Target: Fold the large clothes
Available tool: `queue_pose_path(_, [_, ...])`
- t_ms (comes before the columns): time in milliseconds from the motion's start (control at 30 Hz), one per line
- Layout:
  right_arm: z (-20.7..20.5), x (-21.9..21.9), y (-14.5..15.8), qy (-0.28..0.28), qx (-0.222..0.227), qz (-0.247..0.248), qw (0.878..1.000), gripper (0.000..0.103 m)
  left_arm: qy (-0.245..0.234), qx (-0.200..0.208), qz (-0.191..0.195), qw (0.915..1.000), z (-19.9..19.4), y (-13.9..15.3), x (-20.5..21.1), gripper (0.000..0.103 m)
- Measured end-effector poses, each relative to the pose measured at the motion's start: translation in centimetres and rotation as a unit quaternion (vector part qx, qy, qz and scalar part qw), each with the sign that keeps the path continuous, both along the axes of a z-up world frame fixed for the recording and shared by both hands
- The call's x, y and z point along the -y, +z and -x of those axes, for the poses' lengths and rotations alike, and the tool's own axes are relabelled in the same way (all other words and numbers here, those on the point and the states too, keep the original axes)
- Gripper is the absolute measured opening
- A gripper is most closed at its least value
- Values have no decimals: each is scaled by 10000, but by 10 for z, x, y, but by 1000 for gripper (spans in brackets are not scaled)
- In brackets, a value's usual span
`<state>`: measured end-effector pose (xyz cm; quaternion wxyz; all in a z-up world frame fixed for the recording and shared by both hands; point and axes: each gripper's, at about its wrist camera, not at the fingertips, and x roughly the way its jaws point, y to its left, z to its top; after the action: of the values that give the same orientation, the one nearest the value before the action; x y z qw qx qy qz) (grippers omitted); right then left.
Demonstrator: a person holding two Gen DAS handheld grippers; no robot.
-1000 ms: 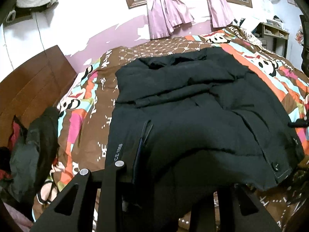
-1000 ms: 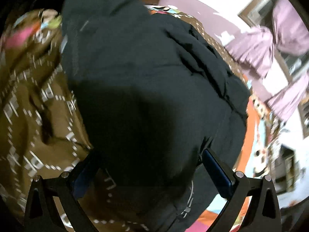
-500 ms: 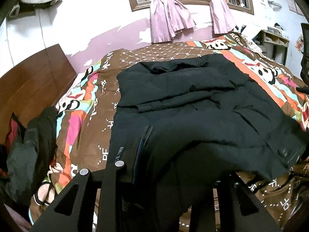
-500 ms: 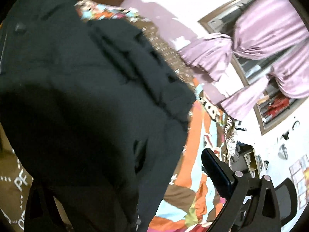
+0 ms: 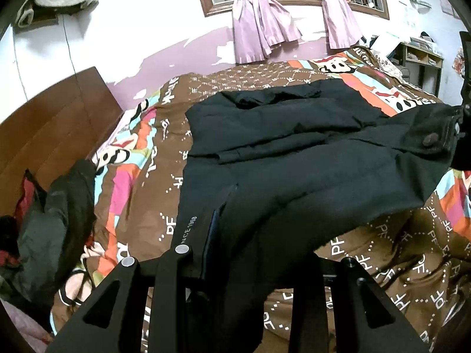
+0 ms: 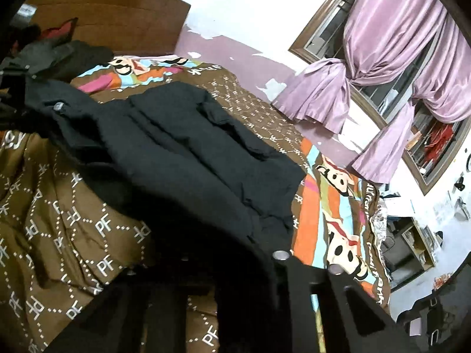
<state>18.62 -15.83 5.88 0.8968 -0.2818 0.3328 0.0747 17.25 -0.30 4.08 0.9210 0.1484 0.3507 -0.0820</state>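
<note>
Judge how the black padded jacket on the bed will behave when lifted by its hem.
The black jacket probably flops: its lifted hem already sags between the left tool and right tool. Its puffy quilting suggests bulk, likely light. It may drag on the bedspread.

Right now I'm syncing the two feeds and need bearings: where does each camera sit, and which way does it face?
Left wrist: low at the near hem of the black padded jacket, facing the purple-curtained window; left gripper shows, fabric between its fingers.
Right wrist: tilted, at the jacket's other corner, looking across the patterned brown quilt toward the wooden headboard; right gripper shows, buried in fabric.
Shared: jacket, quilt, headboard, window.
</note>
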Motion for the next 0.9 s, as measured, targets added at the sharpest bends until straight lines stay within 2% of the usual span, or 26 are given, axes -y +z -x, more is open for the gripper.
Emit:
queue_pose_path(200, [11,13,24,-30,-169,-872,9960,9,-133,312,3,9994,10,15,0,12])
queue_pose_path(533, [50,13,54,326,-80,-990,9945,8,-512,750,-65,9958,53,49,-8,7])
queue_pose_path(667, [71,9,64,411,-91,-1010,9940,7,-581,724,190,9955,73,62,-19,7])
queue_pose_path(900, [111,8,82,524,72,-1279,9904,7,-723,750,347,9940,107,86,-25,6])
